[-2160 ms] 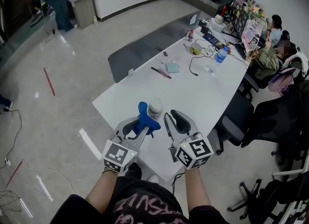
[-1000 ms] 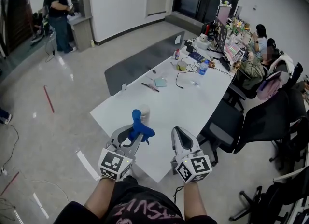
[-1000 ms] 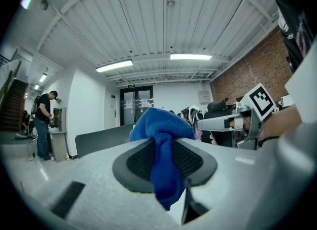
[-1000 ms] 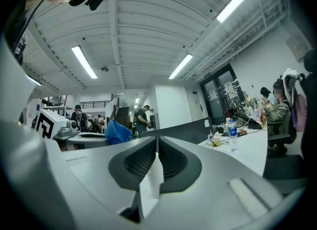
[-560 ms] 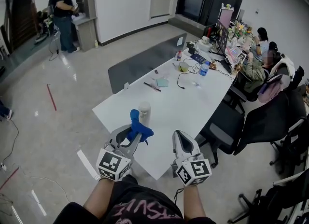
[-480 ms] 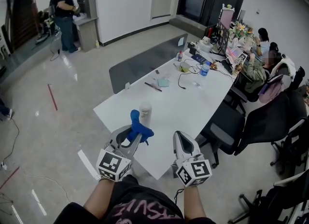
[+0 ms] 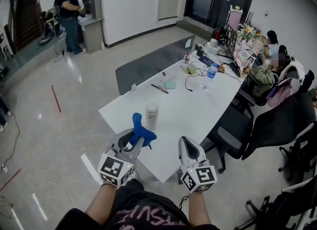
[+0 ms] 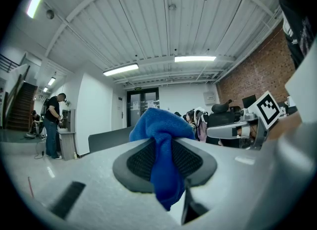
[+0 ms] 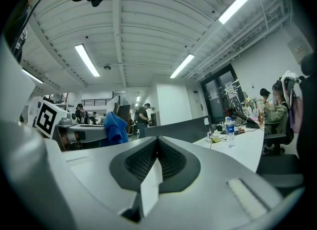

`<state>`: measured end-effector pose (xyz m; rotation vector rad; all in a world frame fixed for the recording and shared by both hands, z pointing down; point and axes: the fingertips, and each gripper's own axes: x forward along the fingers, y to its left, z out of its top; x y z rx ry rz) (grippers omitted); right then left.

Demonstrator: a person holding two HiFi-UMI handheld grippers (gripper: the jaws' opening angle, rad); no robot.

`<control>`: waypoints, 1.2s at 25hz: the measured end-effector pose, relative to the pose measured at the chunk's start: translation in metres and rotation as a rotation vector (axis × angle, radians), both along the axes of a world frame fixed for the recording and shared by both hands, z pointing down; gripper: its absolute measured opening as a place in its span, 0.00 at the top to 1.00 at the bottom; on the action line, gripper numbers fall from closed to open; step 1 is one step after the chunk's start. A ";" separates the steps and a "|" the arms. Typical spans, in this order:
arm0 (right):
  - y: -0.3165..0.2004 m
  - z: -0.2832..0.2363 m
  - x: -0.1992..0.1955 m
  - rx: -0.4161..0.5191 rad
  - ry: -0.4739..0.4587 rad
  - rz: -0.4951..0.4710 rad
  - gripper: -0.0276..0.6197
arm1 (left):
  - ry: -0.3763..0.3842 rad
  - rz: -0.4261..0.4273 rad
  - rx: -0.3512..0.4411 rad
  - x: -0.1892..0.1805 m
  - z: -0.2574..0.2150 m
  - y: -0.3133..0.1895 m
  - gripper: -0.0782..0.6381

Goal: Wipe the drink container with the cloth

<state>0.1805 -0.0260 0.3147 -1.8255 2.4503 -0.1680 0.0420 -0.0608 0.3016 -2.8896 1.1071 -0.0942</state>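
The left tongs (image 7: 134,144) clamp the blue cloth (image 7: 140,131), bunched up ready for wiping. The right tongs (image 7: 187,143) are pressed together, empty (nothing steadies the container). The drink container (image 7: 151,115) stands upright near the desk's (image 7: 198,107) left edge, untouched.

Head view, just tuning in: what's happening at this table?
A person holds two grippers. The left gripper is shut on a crumpled blue cloth. The right gripper is shut and empty, its jaws having just been closing. The white lidded drink container stands untouched on the white table, ahead of both.
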 end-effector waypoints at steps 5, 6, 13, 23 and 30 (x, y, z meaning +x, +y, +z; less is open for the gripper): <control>0.004 0.003 -0.002 -0.008 0.012 -0.002 0.94 | 0.005 -0.011 -0.007 -0.004 0.003 0.003 0.76; 0.005 0.003 -0.003 -0.009 0.014 -0.004 0.94 | 0.005 -0.012 -0.007 -0.004 0.003 0.003 0.76; 0.004 0.003 -0.009 -0.012 0.017 0.002 0.94 | 0.019 -0.005 -0.013 -0.009 0.002 0.002 0.76; 0.002 0.008 -0.008 -0.024 0.026 0.004 0.94 | 0.009 0.003 -0.011 -0.007 0.005 -0.001 0.76; 0.001 0.009 -0.009 -0.031 0.029 0.004 0.94 | 0.008 0.003 -0.014 -0.009 0.005 -0.003 0.76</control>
